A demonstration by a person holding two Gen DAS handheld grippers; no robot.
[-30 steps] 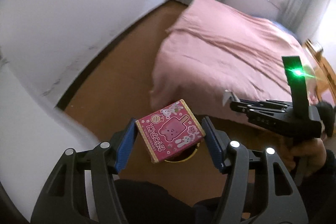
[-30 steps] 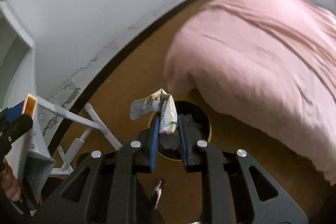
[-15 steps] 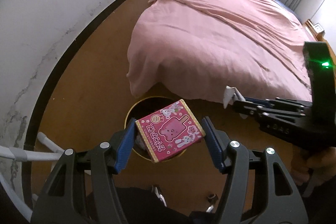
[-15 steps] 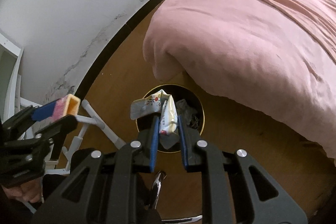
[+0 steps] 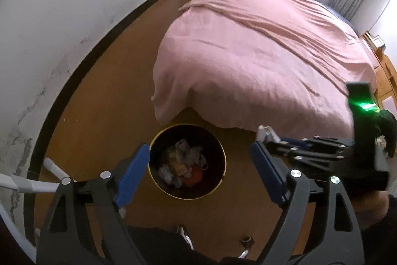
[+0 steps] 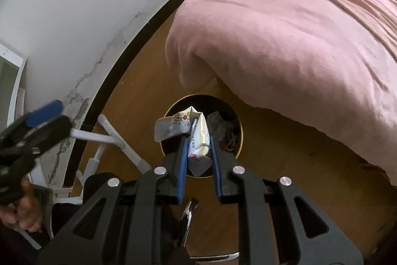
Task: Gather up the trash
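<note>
Above the round black gold-rimmed bin, left gripper jaws opening, empty; right gripper pinches a crumpled white-and-yellow wrapper: release due next.

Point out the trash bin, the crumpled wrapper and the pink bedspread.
trash bin (image 5: 224, 155), left wrist view, gold rim on its right side.
crumpled wrapper (image 6: 198, 138), right wrist view, its yellowish middle fold.
pink bedspread (image 5: 260, 61), left wrist view, middle of its top.

The floor is smooth brown wood with a soft shine, and the bed is covered in soft pink cloth with wrinkles. The bin has a shiny gold rim, and the wrapper looks like crinkly, glossy plastic.
</note>
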